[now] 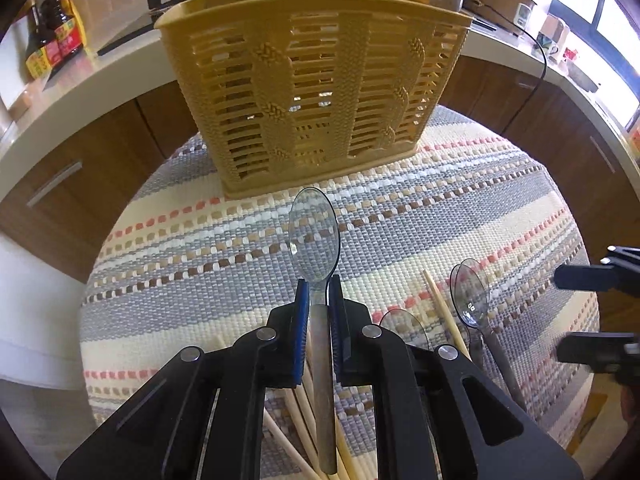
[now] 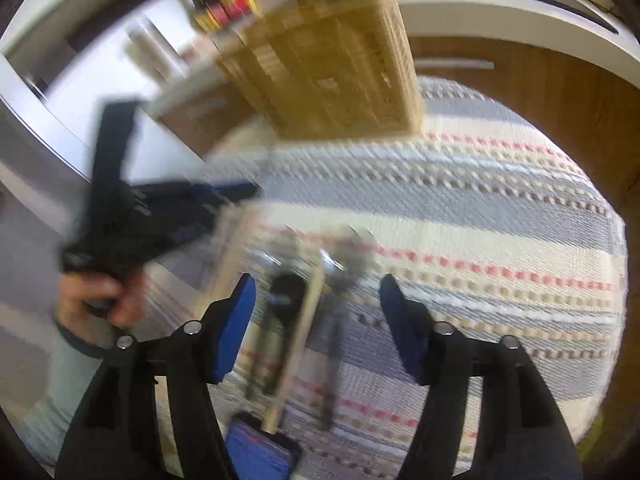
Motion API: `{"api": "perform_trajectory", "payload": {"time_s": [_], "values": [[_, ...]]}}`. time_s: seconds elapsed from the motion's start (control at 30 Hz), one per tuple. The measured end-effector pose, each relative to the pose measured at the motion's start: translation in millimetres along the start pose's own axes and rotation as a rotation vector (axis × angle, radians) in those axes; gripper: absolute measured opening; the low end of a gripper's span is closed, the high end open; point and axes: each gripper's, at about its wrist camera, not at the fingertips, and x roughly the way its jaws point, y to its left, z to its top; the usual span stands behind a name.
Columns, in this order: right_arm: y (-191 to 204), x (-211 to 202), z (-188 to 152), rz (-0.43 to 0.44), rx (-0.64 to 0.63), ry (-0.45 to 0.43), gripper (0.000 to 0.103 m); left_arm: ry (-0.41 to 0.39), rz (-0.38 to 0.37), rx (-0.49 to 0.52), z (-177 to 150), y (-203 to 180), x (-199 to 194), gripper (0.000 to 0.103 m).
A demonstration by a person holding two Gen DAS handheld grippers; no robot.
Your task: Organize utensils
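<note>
On a round table covered with a striped woven cloth (image 1: 460,208), a yellow slatted basket (image 1: 316,92) stands upright at the far side, near the edge by the kitchen counter (image 1: 100,76). The left gripper (image 1: 319,300) is clamped on the handle of a clear plastic spoon (image 1: 314,236); the blue pads (image 1: 303,312) press on the handle from both sides, and the bowl of the spoon points up toward the basket, above the cloth. Under and beside this gripper lie wooden chopsticks (image 1: 444,312) and more clear spoons (image 1: 470,300), loose on the cloth near the closer edge.

The right gripper (image 2: 318,312) hangs over the same pile with its jaws spread wide and nothing between its pads (image 2: 236,328). The right wrist view is smeared by motion, so the things under it are hard to tell apart: a pale chopstick (image 2: 296,344) and some dark handles show below. In that view a hand (image 2: 96,300) grips the left tool at the left side.
</note>
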Motion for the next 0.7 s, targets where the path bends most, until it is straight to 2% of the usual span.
{"api": "perform_trajectory", "payload": {"time_s": [0.1, 0.27, 0.4, 0.43, 0.47, 0.53, 0.7], "values": [[2.7, 22.0, -0.8, -0.049, -0.014, 0.101, 0.035, -0.001, -0.003, 0.000, -2.1, 12.0, 8.5, 0.008], [14.9, 49.1, 2.0, -0.093, -0.053, 0.196, 0.034, 0.005, -0.004, 0.000, -3.0, 13.7, 10.1, 0.008], [22.6, 71.7, 5.1, -0.142, -0.069, 0.258, 0.024, 0.006, -0.003, -0.001, -3.4, 13.4, 13.1, 0.008], [26.9, 75.2, 7.4, -0.153, -0.089, 0.261, 0.021, 0.006, -0.004, -0.001, -3.7, 14.1, 12.8, 0.008], [29.3, 77.1, 7.7, -0.166, -0.110, 0.277, 0.012, 0.004, -0.003, -0.002, -3.9, 14.7, 12.7, 0.007], [31.3, 80.5, 7.3, -0.164, -0.122, 0.288, 0.011, 0.004, -0.006, -0.004, -3.3, 15.2, 13.4, 0.001], [26.6, 64.0, 3.6, -0.142, -0.125, 0.234, 0.008, -0.030, -0.037, -0.023, -3.7, 20.8, 7.0, 0.001]]}}
